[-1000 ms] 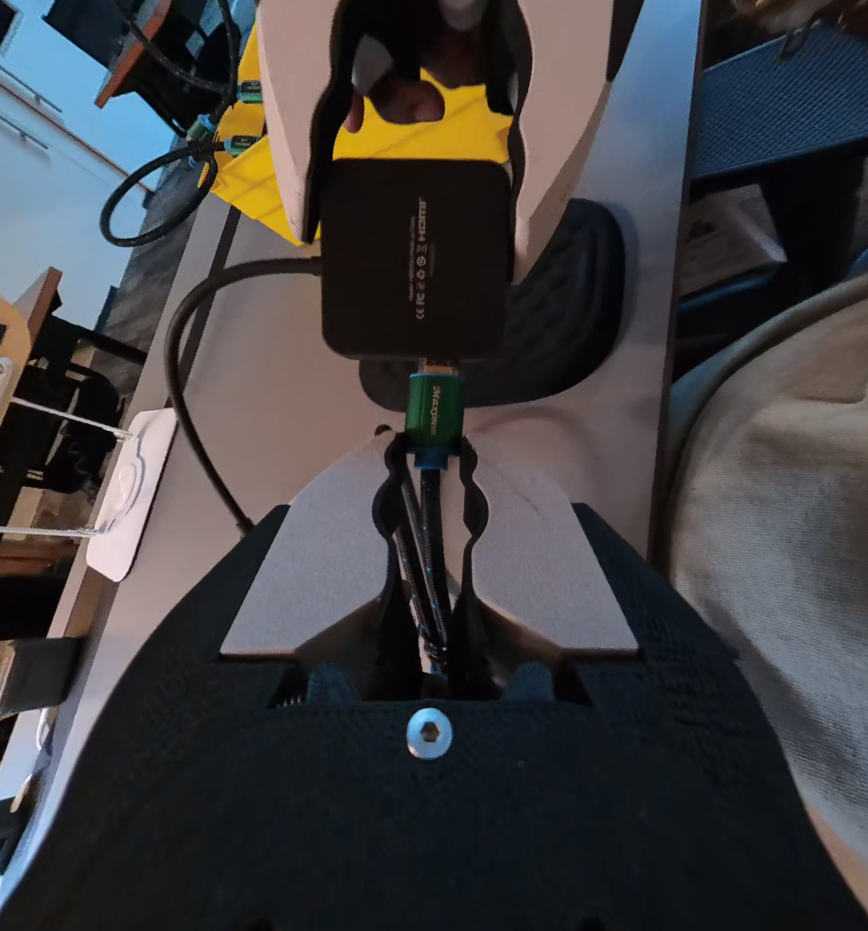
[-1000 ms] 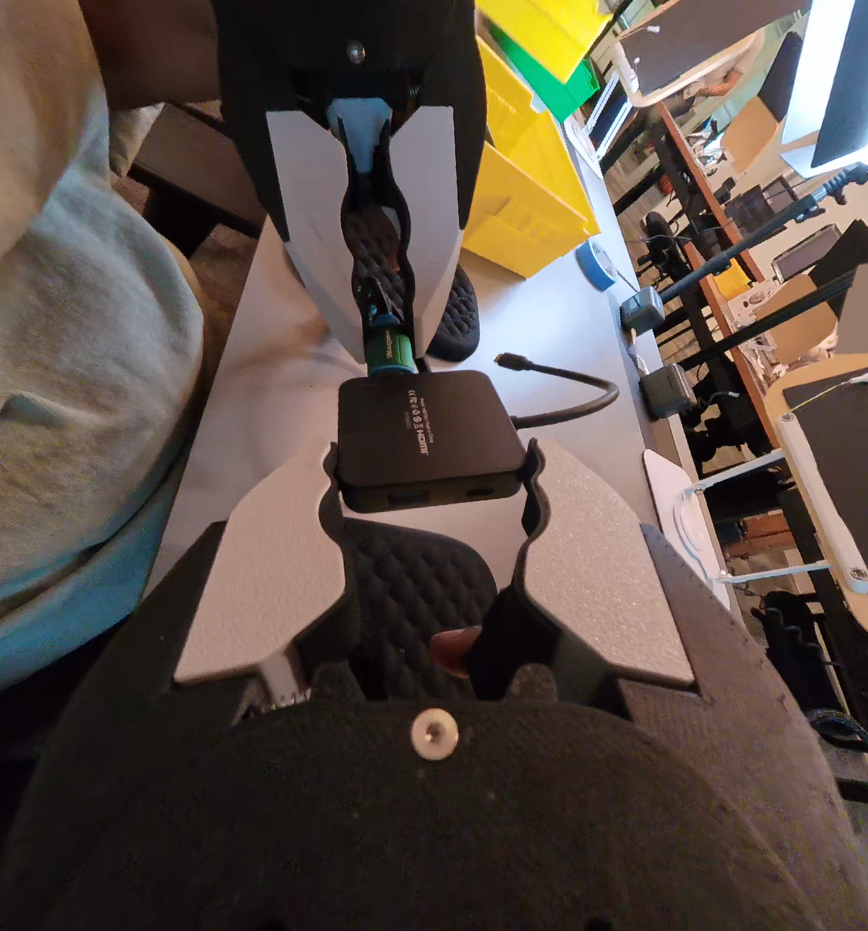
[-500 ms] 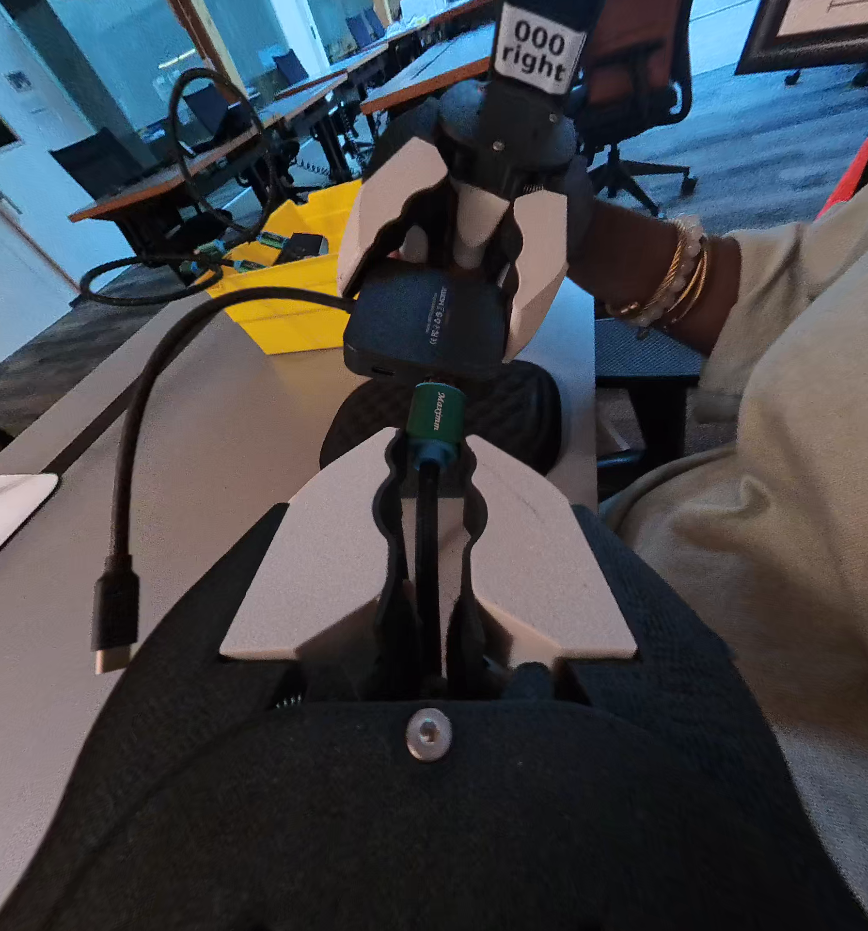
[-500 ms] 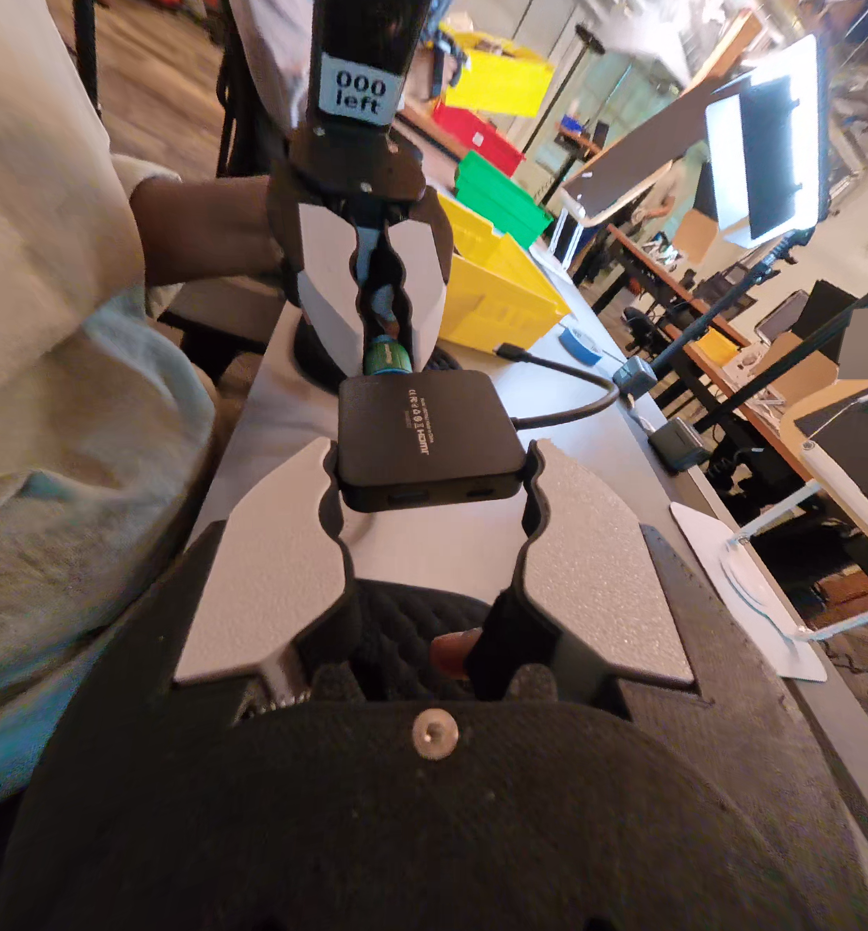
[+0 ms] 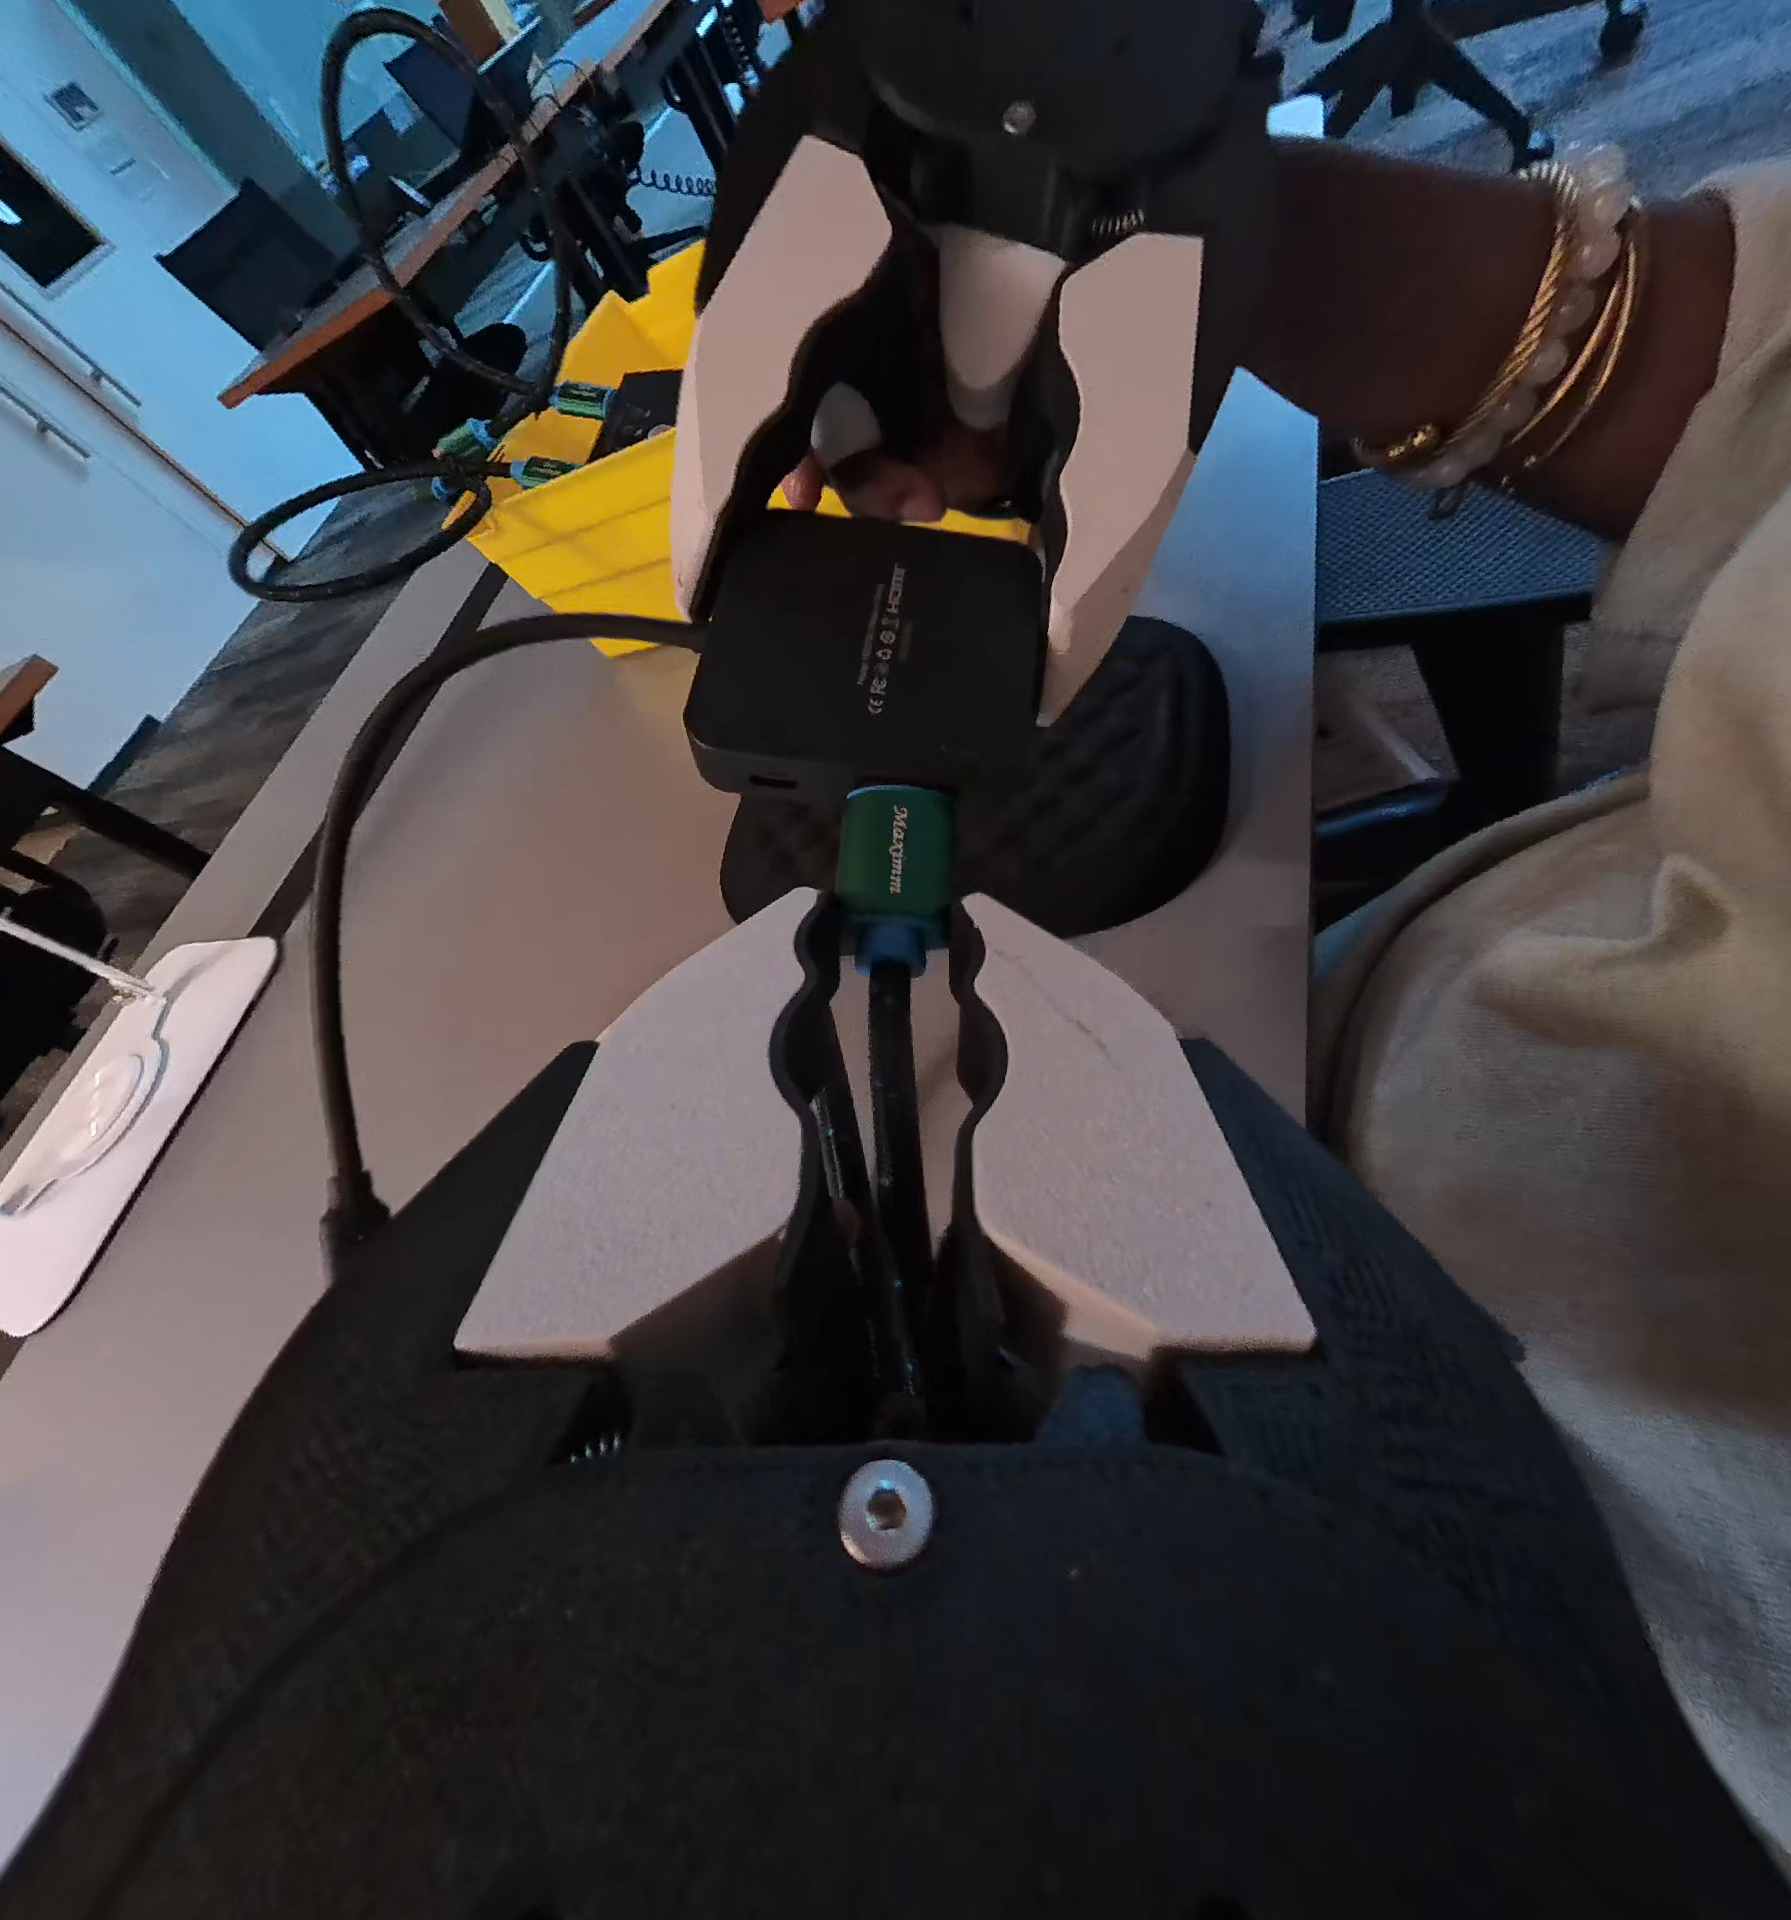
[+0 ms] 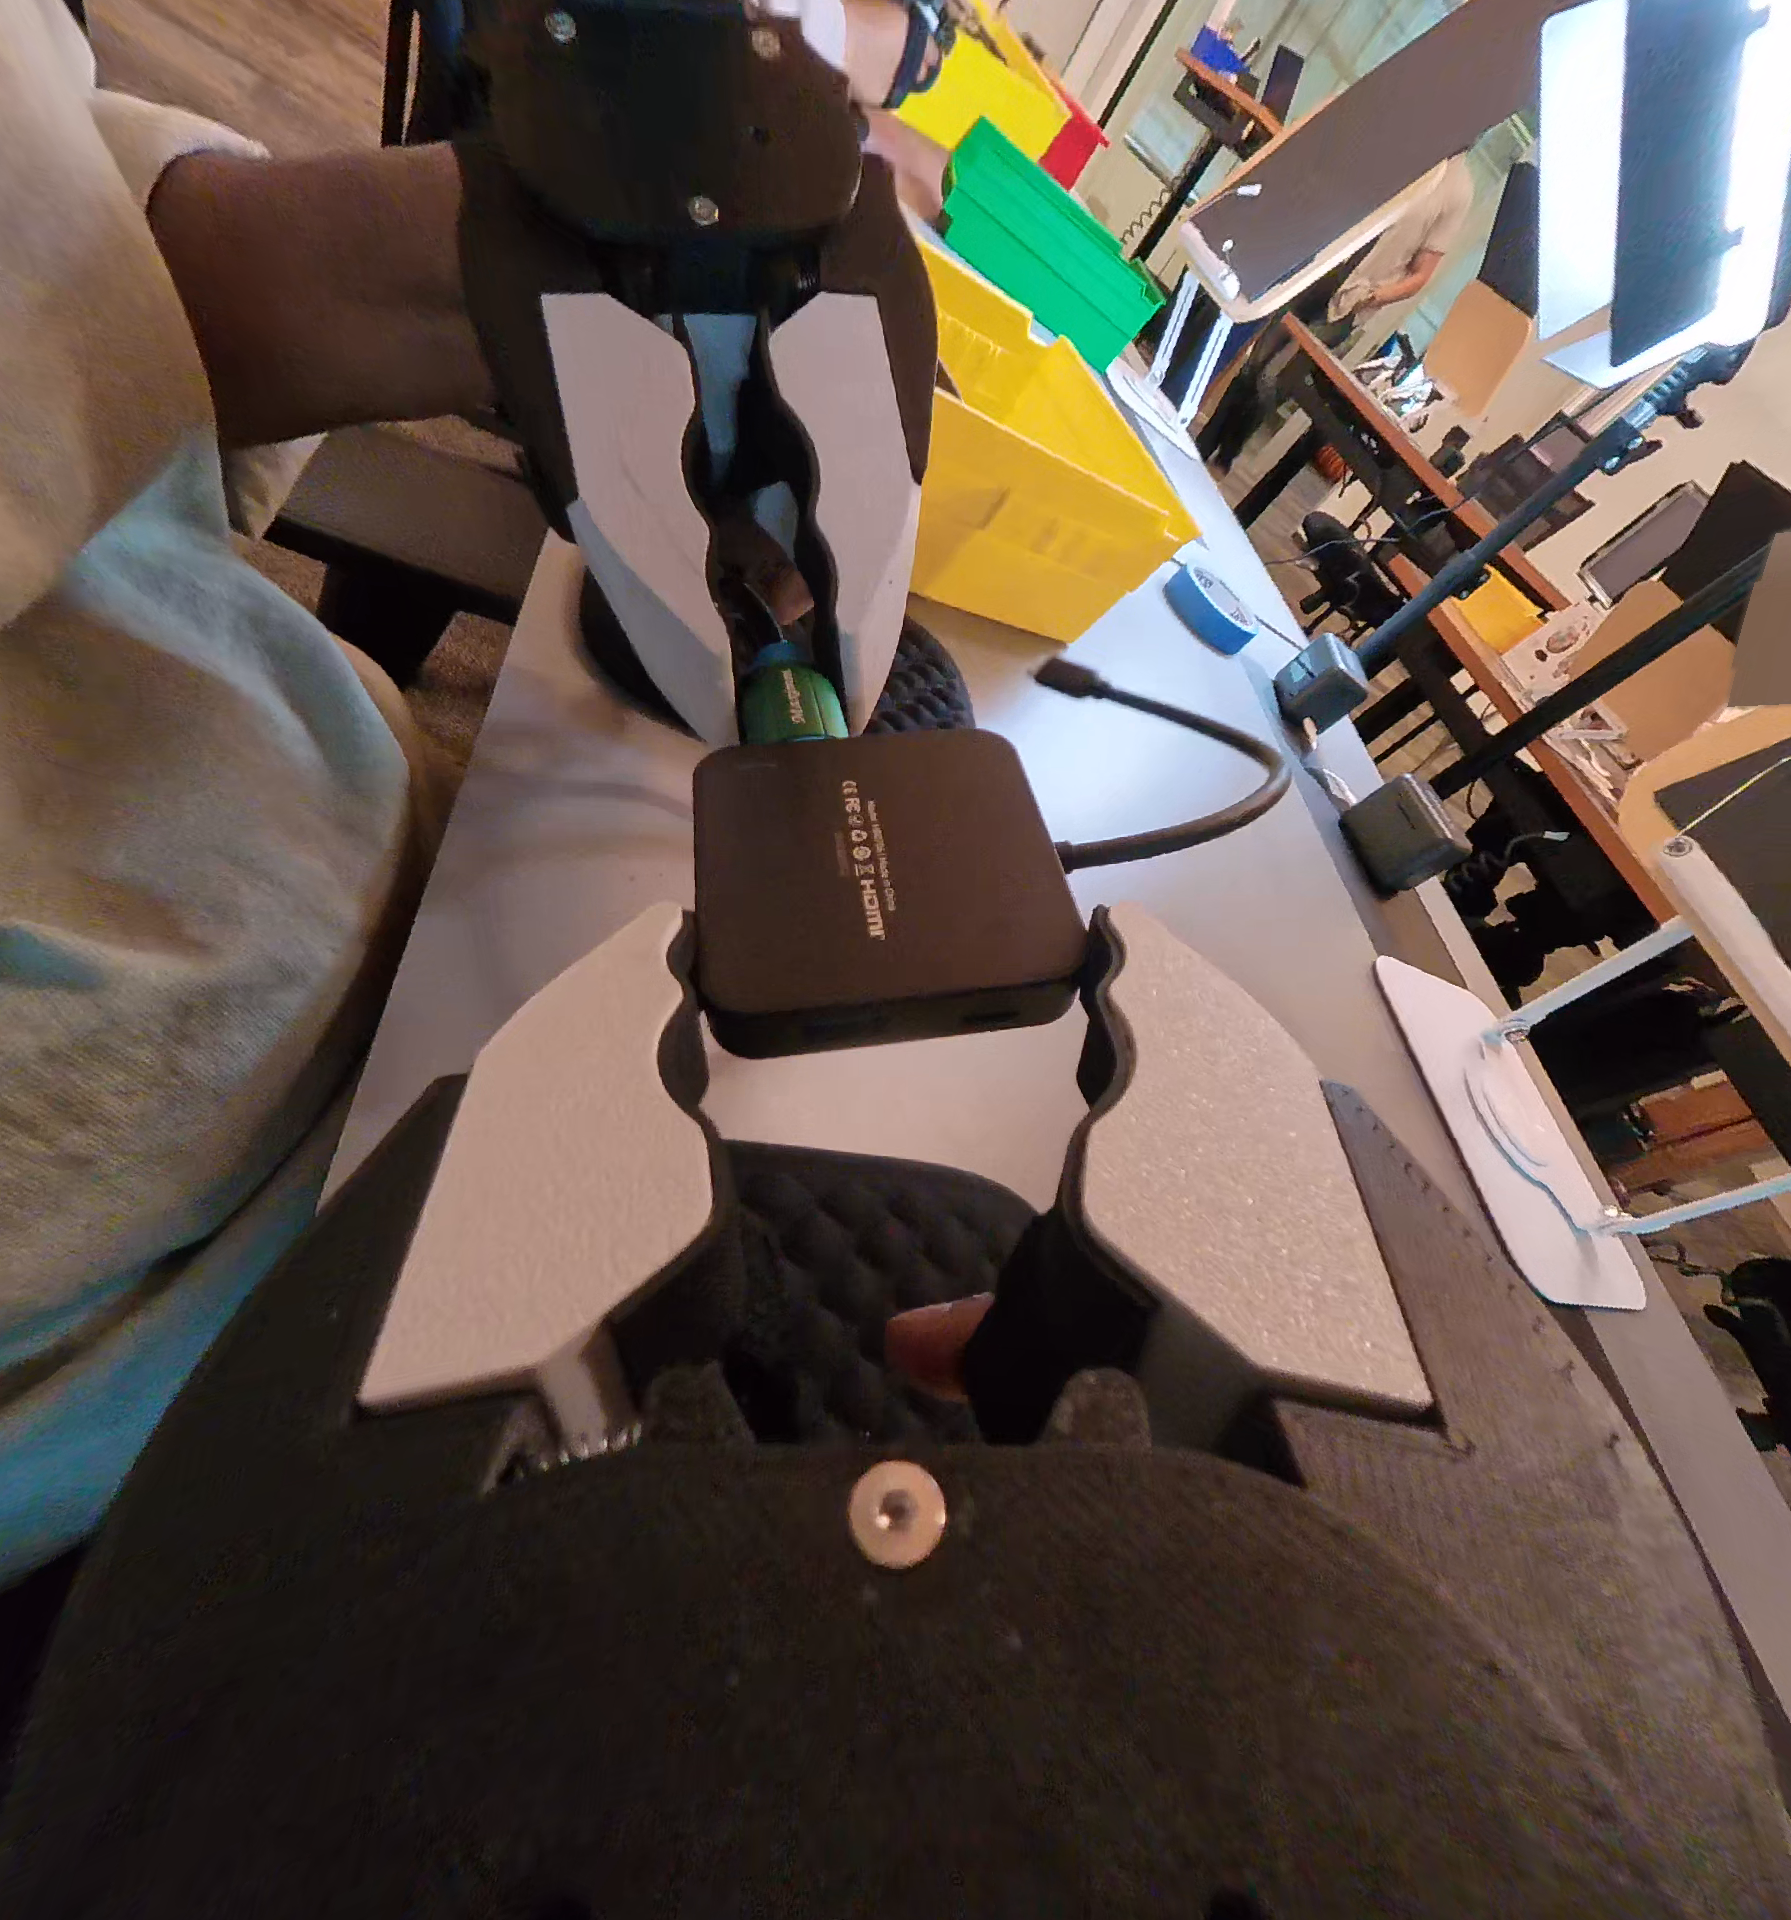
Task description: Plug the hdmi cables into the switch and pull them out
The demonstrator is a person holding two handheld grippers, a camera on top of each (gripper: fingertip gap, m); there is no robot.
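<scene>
A black square HDMI switch (image 5: 870,649) (image 6: 870,883) is held above the grey table. My right gripper (image 6: 891,956) is shut on its two sides; it also shows in the left wrist view (image 5: 870,603). My left gripper (image 5: 891,925) is shut on the HDMI cable (image 5: 896,1091) just behind its green plug (image 5: 893,850). The green plug (image 6: 789,707) sits in a port on the switch's edge. The left gripper (image 6: 782,675) shows in the right wrist view. The switch's own black lead (image 5: 351,883) (image 6: 1182,810) hangs off to the side.
A black padded mat (image 5: 1109,810) lies on the grey table (image 5: 517,883) under the switch. Yellow bins (image 6: 1036,488) (image 5: 600,520) stand behind, one holding more green-plugged cables (image 5: 475,457). A blue tape roll (image 6: 1211,608) and a white stand base (image 5: 112,1122) lie on the table. Some 5 centimeters of space lies between my two pairs of fingers.
Both grippers tilted up and back down with the switch and plug held together. The green plug now sits closer against the switch edge than one second ago.
</scene>
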